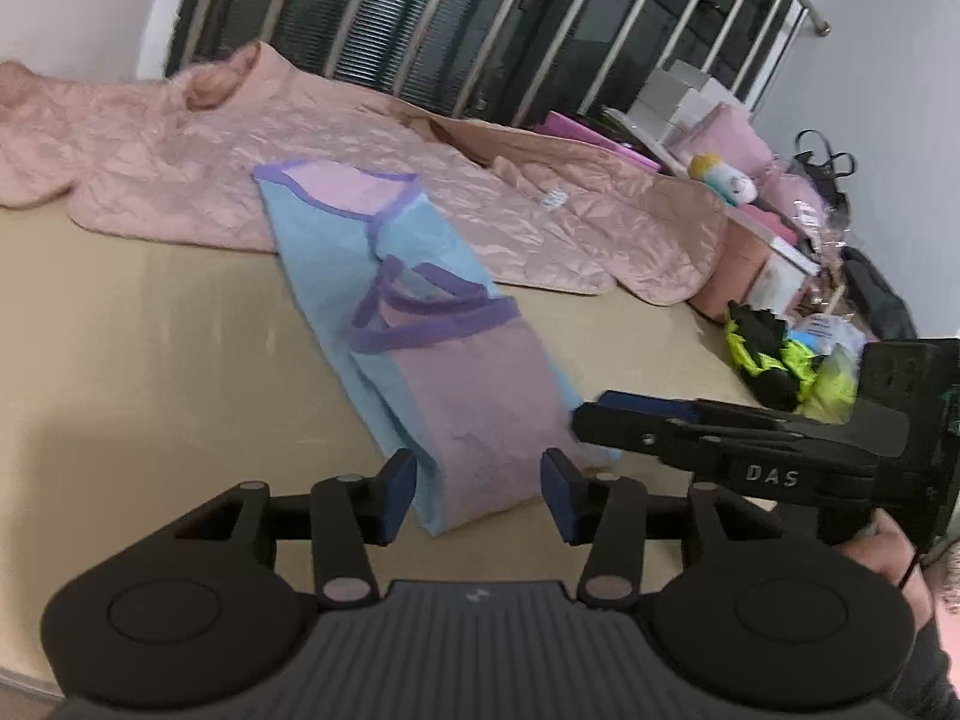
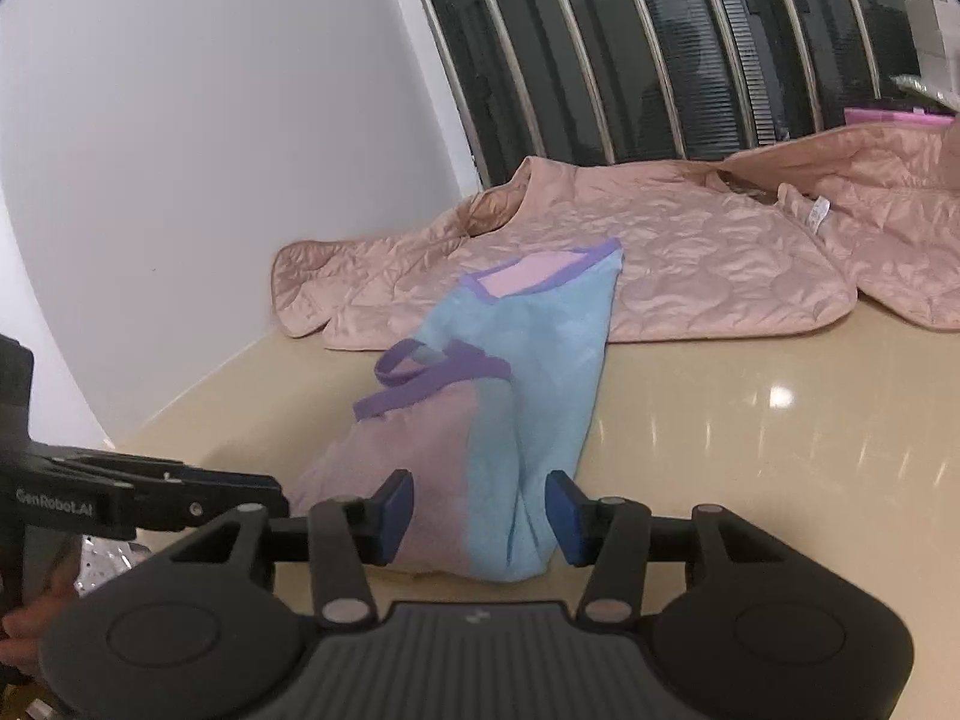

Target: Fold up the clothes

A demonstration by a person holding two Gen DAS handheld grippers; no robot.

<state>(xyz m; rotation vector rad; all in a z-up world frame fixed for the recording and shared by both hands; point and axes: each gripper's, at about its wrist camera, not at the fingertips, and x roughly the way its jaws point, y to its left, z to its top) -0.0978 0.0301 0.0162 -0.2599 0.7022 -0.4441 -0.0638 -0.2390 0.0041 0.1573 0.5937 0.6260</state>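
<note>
With both jaws spread beside the folded top, we risk snagging its near hem, at six o'clock, undoing the fold.

Bare tabletop left of the garment; jacket behind.

Just ahead of our left tongs and right tongs the folded garment lies on the tabletop, its near end between both pairs. Beyond it the quilted jacket spreads before the window bars. We see the clutter pile right of the tongs.
</note>
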